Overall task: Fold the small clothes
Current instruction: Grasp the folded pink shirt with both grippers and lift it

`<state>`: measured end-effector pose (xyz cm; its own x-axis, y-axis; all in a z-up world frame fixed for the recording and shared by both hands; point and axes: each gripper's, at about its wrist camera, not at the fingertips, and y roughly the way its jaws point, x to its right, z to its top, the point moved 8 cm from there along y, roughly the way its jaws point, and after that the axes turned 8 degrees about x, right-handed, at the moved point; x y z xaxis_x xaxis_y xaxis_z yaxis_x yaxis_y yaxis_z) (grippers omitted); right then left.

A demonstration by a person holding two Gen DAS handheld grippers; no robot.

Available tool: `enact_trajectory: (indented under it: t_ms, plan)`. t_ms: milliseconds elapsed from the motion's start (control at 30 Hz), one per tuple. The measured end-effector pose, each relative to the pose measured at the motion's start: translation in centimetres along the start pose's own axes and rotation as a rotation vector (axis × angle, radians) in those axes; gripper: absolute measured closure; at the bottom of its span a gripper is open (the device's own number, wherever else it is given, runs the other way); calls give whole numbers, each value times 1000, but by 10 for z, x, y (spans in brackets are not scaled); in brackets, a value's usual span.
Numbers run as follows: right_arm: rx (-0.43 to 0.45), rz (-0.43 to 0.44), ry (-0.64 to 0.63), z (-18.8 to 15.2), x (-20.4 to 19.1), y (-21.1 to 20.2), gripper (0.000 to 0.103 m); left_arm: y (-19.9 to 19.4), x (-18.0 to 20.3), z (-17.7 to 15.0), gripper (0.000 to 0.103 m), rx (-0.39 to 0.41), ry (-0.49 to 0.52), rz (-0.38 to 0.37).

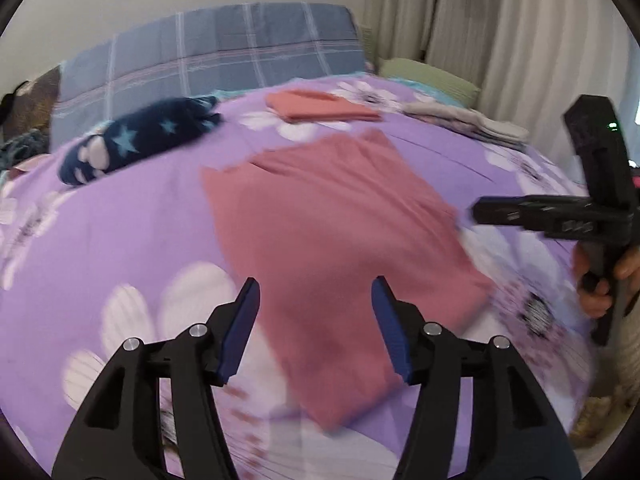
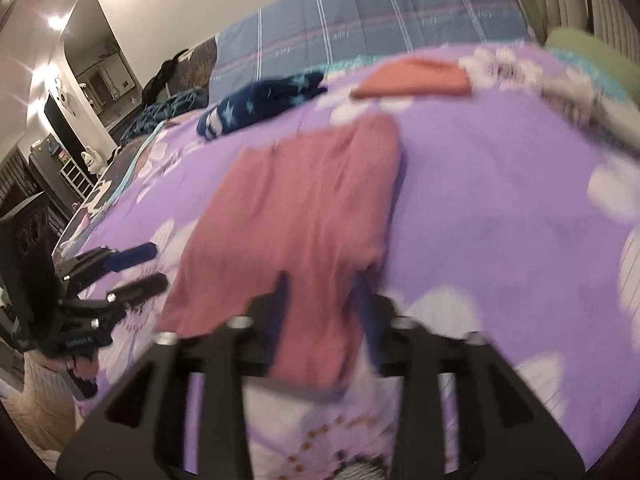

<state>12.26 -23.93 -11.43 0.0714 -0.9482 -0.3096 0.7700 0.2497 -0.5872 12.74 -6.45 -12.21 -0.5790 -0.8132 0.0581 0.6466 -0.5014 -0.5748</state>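
Note:
A pink garment (image 1: 328, 240) lies flat and partly folded on the purple flowered bedspread (image 1: 120, 220); it also shows in the right wrist view (image 2: 296, 216). My left gripper (image 1: 316, 292) is open and empty, hovering over the garment's near edge. My right gripper (image 2: 322, 280) is open, its blurred fingers over the garment's near right corner, holding nothing. The right gripper shows at the right in the left wrist view (image 1: 480, 212), and the left gripper at the left in the right wrist view (image 2: 154, 266).
A folded salmon garment (image 1: 320, 108) lies farther back. A navy star-patterned garment (image 1: 136, 140) lies at back left. Pale folded clothes (image 1: 468, 120) sit at back right. A blue plaid quilt (image 1: 220, 52) and green pillow (image 1: 432, 76) line the bed's far side.

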Motion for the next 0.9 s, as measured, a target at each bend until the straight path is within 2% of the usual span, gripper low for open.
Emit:
enact_trajectory:
  t_ms: [100, 200, 300, 367, 467, 600, 667, 700, 767, 833, 900]
  plan:
    - [-31, 43, 30, 14, 13, 18, 51, 24, -20, 5, 40, -37, -61, -3]
    - [-103, 42, 103, 15, 32, 47, 49, 53, -39, -3, 40, -108, -144, -10]
    - [-151, 90, 111, 11, 33, 70, 47, 74, -50, -12, 39, -155, -272, -108]
    - [-152, 127, 92, 18, 31, 80, 43, 82, -51, -4, 40, -149, -298, -155]
    - [-157, 184, 116, 33, 31, 97, 45, 97, -50, 4, 40, -159, -301, -184]
    - [-217, 269, 168, 46, 32, 135, 58, 118, -53, 17, 40, -162, -314, -209]
    - [-235, 277, 151, 48, 27, 151, 63, 126, -55, 23, 48, -157, -313, -201]
    - [-235, 269, 132, 50, 24, 156, 68, 127, -54, 25, 61, -157, -305, -198]
    - [-233, 236, 109, 53, 20, 163, 80, 126, -50, 30, 77, -149, -269, -168]
    - [-209, 204, 105, 55, 18, 155, 86, 113, -41, 42, 80, -110, -197, -136]
    - [-148, 174, 50, 62, 11, 136, 86, 87, -28, 61, 81, -33, -132, -126]
